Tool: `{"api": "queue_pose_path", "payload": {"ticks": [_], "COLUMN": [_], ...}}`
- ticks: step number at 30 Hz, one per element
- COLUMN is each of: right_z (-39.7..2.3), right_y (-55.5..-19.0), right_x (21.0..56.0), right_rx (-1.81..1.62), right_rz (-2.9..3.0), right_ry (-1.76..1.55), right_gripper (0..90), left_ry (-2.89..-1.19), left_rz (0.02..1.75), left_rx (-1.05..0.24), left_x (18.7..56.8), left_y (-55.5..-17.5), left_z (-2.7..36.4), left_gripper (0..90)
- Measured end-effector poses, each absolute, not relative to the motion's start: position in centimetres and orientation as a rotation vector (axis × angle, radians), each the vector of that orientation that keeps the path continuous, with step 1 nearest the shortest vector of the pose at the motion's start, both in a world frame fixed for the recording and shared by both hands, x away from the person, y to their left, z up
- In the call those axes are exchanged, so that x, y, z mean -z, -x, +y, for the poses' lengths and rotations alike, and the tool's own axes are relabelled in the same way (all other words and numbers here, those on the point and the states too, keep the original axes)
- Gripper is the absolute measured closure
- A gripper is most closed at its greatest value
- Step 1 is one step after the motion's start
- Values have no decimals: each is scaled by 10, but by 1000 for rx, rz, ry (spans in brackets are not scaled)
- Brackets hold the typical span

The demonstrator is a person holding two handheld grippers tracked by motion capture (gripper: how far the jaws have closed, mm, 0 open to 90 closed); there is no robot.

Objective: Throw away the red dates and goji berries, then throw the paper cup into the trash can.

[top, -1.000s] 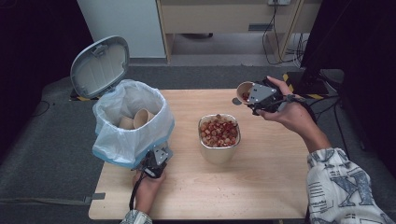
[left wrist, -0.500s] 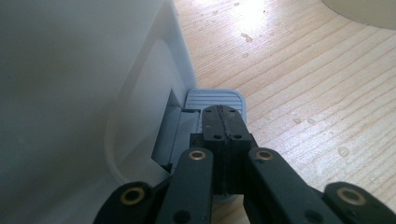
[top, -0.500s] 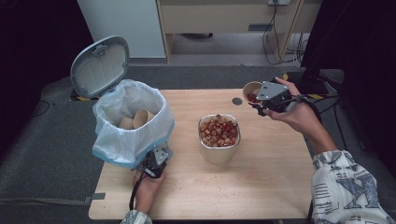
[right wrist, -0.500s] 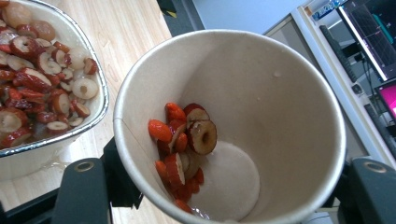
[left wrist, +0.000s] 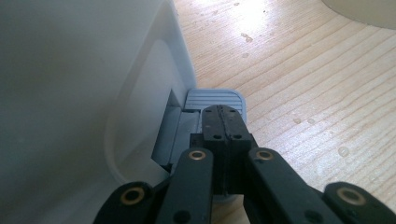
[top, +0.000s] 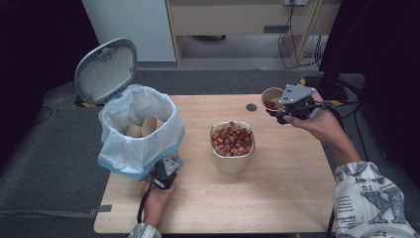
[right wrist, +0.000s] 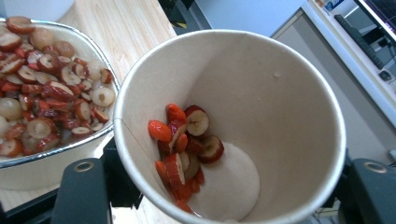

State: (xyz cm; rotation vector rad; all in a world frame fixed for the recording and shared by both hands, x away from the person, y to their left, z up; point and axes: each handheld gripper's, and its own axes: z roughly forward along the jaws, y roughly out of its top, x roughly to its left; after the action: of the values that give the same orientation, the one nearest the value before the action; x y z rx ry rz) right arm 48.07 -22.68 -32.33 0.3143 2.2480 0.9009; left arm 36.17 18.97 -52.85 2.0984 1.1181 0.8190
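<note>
A: Where does the right gripper (top: 277, 110) sit, taking the metal container (top: 232, 154) of sliced red fruit as the landmark?

B: Beyond and to the right of it, above the far right part of the table (top: 277, 198). Its jaws are spread wide around a paper cup (right wrist: 233, 121) and grip it by the sides. The cup is tilted, mouth toward the container, with a few red fruit slices (right wrist: 184, 144) lying in its bottom.

A: And the left gripper (left wrist: 223, 126)?

B: Left of the container, at the foot of the white bin (top: 136, 134) with its plastic liner. Its jaws are pressed fully together, holding nothing, their tips resting on the bin's grey pedal (left wrist: 217, 99). The bin's lid (top: 105, 70) stands open, and paper cups (top: 143, 126) lie inside.
</note>
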Motion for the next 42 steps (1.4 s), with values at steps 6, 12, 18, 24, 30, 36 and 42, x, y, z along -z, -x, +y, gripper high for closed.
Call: {"api": "queue_pose_path", "payload": {"ticks": [6,12,18,24,30,36,42], "right_z": [-233,-235,-239,-246,-253,-257,-255], "right_y": [-480,-481,-481,-483,-485,-489,-491], "right_x": [322,324,327,328,327,327,326], "right_rx": [-975,-999,-1013,-1058,-1117,-1183,-1236], "right_rz": [2262,2272,2285,2300,2316,2334,2357], "right_ry": [-357,-376,-404,-465,-543,-618,-661], "right_gripper": [310,310,310,309,309,310,310], "left_ry": [-2096,-2096,-2099,-2097,-2097,-2096,-2096], "left_rz": [1118,1118,1117,1117,1117,1117,1117], "left_rx": [-819,-819,-820,-821,-821,-820,-821], "left_x": [529,529,529,529,529,529,529], "left_y": [-362,-362,-362,-362,-362,-362,-361], "left_z": [189,189,190,189,189,189,189], "left_gripper": [892,893,893,893,893,893,893]}}
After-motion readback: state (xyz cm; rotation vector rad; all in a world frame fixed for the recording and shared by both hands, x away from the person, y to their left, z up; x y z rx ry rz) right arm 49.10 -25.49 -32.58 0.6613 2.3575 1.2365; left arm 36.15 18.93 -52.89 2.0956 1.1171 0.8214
